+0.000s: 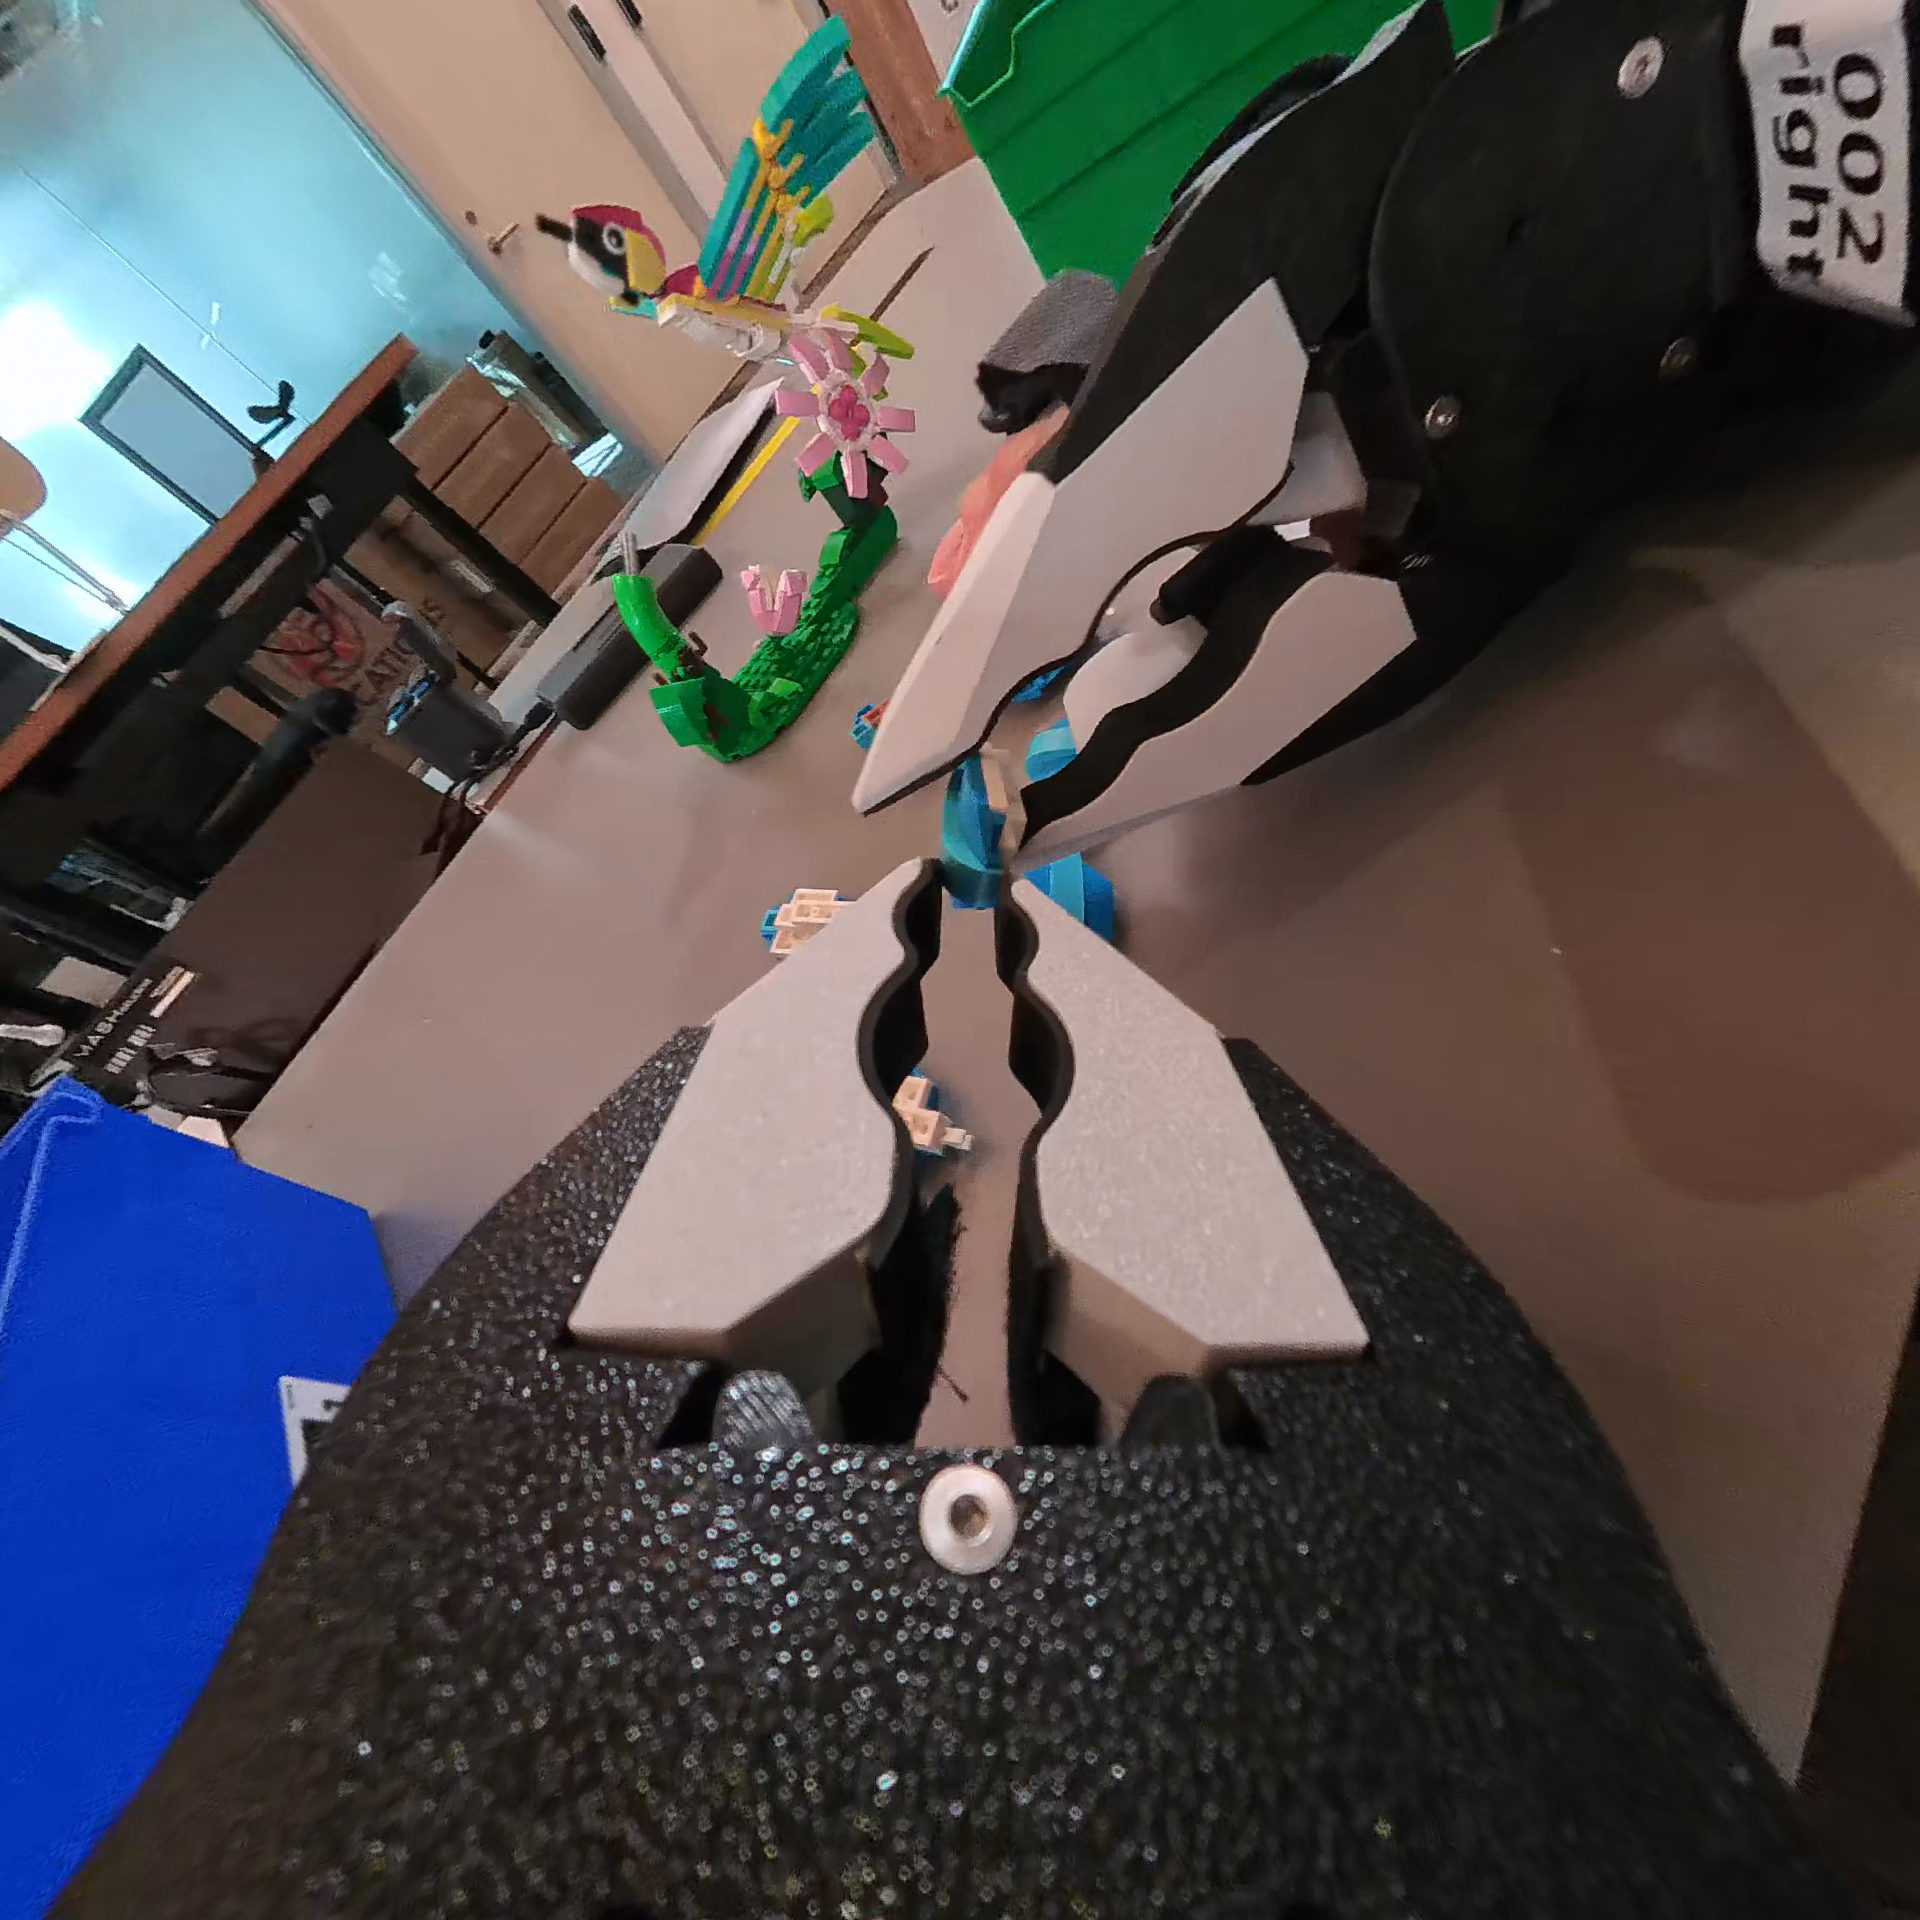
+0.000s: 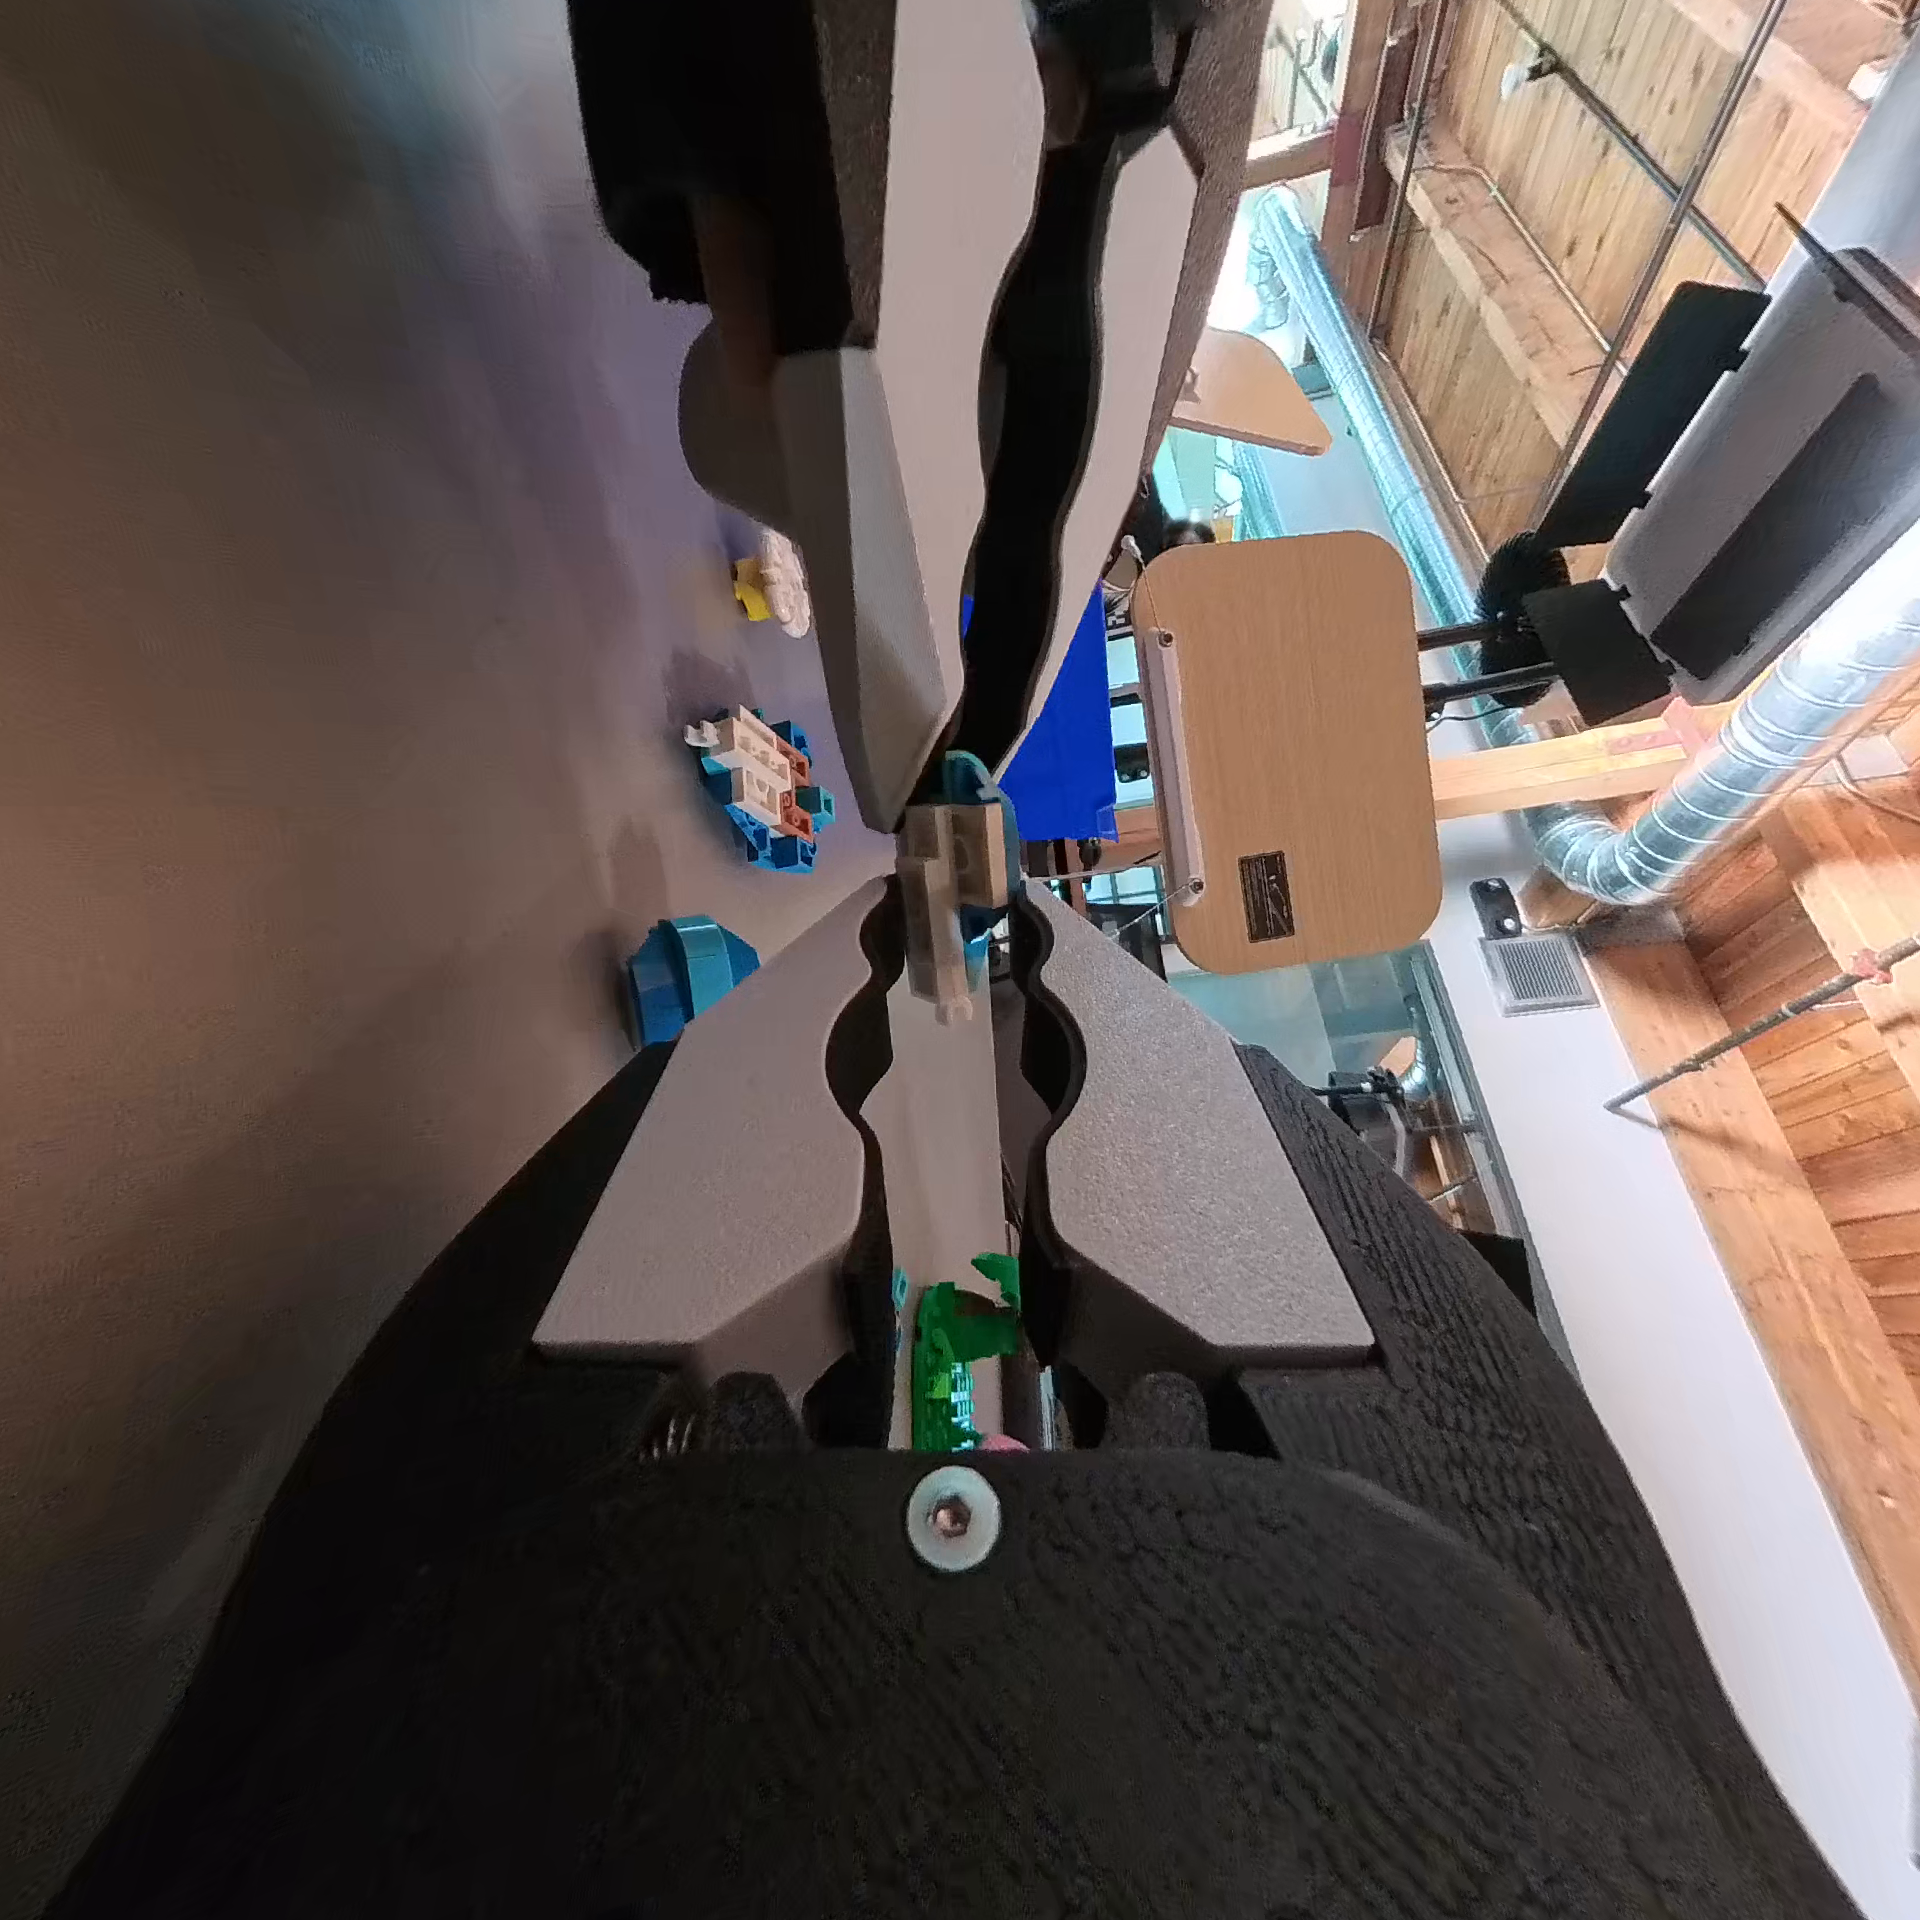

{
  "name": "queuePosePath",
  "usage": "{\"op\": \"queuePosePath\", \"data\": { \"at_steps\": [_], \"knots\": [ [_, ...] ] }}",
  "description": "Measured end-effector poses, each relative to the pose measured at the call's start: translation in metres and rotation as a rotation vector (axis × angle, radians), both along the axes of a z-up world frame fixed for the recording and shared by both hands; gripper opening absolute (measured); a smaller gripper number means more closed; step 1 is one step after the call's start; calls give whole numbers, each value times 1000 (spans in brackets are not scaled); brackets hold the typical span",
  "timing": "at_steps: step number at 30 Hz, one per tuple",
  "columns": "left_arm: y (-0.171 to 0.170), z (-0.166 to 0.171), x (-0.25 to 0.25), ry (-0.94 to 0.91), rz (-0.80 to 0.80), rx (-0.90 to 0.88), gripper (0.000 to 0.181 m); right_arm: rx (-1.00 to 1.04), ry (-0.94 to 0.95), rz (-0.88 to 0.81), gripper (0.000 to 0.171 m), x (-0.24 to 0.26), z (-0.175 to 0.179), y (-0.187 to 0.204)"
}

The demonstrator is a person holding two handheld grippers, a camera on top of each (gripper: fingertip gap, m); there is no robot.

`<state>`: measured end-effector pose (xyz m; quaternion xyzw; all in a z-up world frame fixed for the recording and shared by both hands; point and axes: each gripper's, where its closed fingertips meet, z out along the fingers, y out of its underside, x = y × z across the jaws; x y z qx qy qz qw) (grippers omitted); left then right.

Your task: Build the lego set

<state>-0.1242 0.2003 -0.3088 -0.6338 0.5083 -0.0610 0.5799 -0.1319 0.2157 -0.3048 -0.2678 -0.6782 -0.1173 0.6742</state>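
Grippers meet tip to tip over the grey table (image 1: 1351,987) — left gripper (image 1: 971,883) and right gripper (image 2: 951,899) both pinch one blue-and-white brick piece (image 2: 951,883) — loose bricks (image 2: 764,790) lie just beside.

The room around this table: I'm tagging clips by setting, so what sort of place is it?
Probably a shared workshop or office space. Desks with a monitor and stacked cardboard boxes stand behind the grey table, with exposed metal ducting under a wooden ceiling.
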Motion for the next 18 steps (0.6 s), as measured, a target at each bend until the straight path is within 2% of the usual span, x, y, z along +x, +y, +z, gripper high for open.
{"op": "queuePosePath", "data": {
  "at_steps": [1,7,11,14,18],
  "knots": [
    [0,-1,0,-1,-1,-7,6,-1,-4,0,18,0,-1,0],
    [2,-1,0,-2,12,-3,6,-10,1,-9,18,0,-1,2],
    [11,3,-5,-27,95,34,5,-190,110,-24,27,6,7,9],
    [18,4,-12,-46,169,118,6,-249,152,-45,28,11,10,18],
    [18,6,-10,58,175,260,6,-194,100,-64,25,10,4,19]
  ]
}}
